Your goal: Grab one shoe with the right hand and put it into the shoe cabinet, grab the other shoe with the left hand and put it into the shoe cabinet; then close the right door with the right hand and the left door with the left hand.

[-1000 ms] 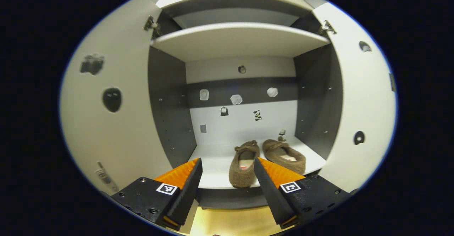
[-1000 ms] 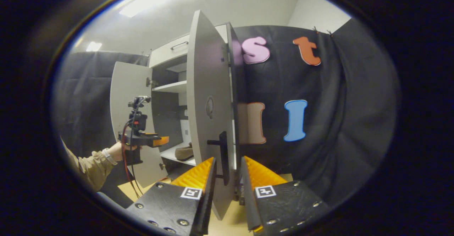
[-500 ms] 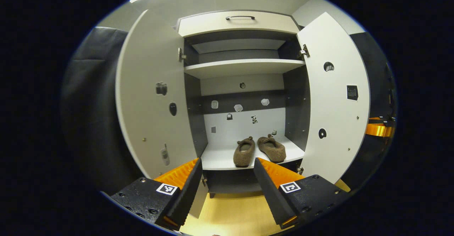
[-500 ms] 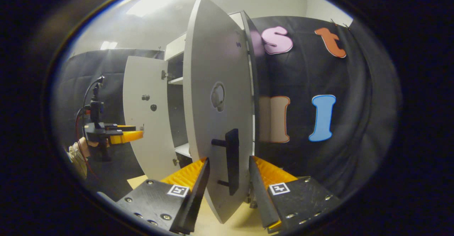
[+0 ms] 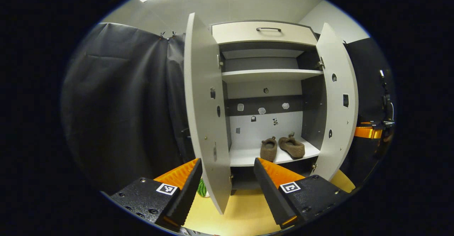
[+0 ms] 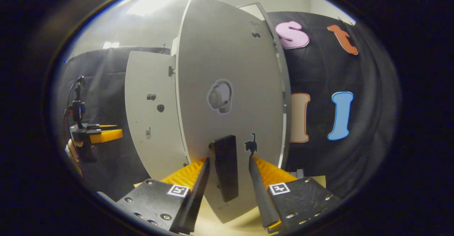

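Note:
Two brown slippers lie side by side on the shoe cabinet's lower shelf. Both doors stand open. In the left gripper view the left door shows almost edge-on, and its lower edge falls between the fingers of my open left gripper; I cannot tell if they touch it. In the right gripper view the right door shows its outer face. Its black handle sits between the fingers of my open right gripper, which do not press on it. The left gripper shows farther off, beside the left door.
Above the doors a drawer with a dark handle tops the cabinet, and an upper shelf sits inside. A green object lies on the yellow floor by the left door. Black cloth hangs on both sides.
My left gripper has drawn back from the shelf and shifted left, toward the left door's edge. The right door has swung part way toward shut, its handle staying between my right fingers.

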Demonstrator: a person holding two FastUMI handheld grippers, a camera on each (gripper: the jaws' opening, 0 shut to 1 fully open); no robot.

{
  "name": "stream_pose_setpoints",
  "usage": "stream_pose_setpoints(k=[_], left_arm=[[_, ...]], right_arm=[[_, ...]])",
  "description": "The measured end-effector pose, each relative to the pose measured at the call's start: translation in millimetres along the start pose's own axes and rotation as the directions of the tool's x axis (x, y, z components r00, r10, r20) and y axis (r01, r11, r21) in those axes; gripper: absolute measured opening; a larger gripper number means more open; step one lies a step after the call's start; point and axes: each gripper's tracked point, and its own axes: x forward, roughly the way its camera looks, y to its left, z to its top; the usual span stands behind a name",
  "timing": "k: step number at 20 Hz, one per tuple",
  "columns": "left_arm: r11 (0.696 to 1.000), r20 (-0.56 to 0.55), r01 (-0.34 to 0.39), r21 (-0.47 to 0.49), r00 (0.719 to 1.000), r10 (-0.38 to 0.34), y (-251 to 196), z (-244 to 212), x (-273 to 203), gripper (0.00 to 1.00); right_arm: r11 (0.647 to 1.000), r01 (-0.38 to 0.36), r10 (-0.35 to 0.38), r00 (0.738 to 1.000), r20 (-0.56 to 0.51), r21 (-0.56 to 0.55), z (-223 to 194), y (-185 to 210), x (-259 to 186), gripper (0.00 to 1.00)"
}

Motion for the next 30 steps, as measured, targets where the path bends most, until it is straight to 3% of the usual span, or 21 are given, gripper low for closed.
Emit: stream_pose_setpoints(k=[9, 13, 14, 17, 18, 24, 25, 30], left_arm=[[0.999, -0.001, 0.007, -0.038, 1.0, -0.007, 78.2, -15.6, 19.4, 0.92], [0.998, 0.0, 0.017, -0.053, 1.0, -0.017, 104.0, -24.0, 33.3, 0.87], [0.998, -0.002, 0.025, -0.055, 1.0, -0.025, 109.8, -26.7, 36.3, 0.93], [0.997, -0.003, 0.049, -0.066, 0.999, -0.05, 118.4, -34.3, 51.2, 0.89], [0.996, -0.003, 0.06, -0.072, 0.998, -0.061, 121.1, -36.5, 53.9, 0.92], [0.978, 0.019, 0.195, -0.069, 0.981, -0.194, 109.1, -36.7, 63.1, 0.85], [0.974, 0.017, 0.219, -0.055, 0.976, -0.218, 104.4, -37.1, 69.4, 0.86], [0.954, 0.009, 0.297, -0.032, 0.955, -0.297, 94.6, -40.5, 89.7, 0.85]], right_arm=[[0.997, 0.077, -0.077, 0.997, 0.009, -0.004, 5.6, 53.8, 90.4, 0.64], [0.992, 0.125, -0.125, 0.992, 0.024, -0.002, 9.1, 58.8, 120.0, 0.68], [0.991, 0.137, -0.137, 0.99, 0.026, 0.001, 9.9, 60.8, 117.1, 0.63], [0.987, 0.16, -0.161, 0.987, 0.022, 0.03, 10.9, 61.6, 129.2, 0.68], [0.985, 0.167, -0.168, 0.986, 0.022, 0.037, 11.1, 61.7, 135.9, 0.68], [0.971, 0.234, -0.235, 0.972, 0.024, 0.039, 10.7, 58.6, 164.0, 0.68], [0.968, 0.249, -0.249, 0.968, 0.025, 0.027, 10.7, 58.2, 167.6, 0.63], [0.955, 0.294, -0.295, 0.955, 0.035, 0.024, 9.6, 54.1, 180.6, 0.68]])
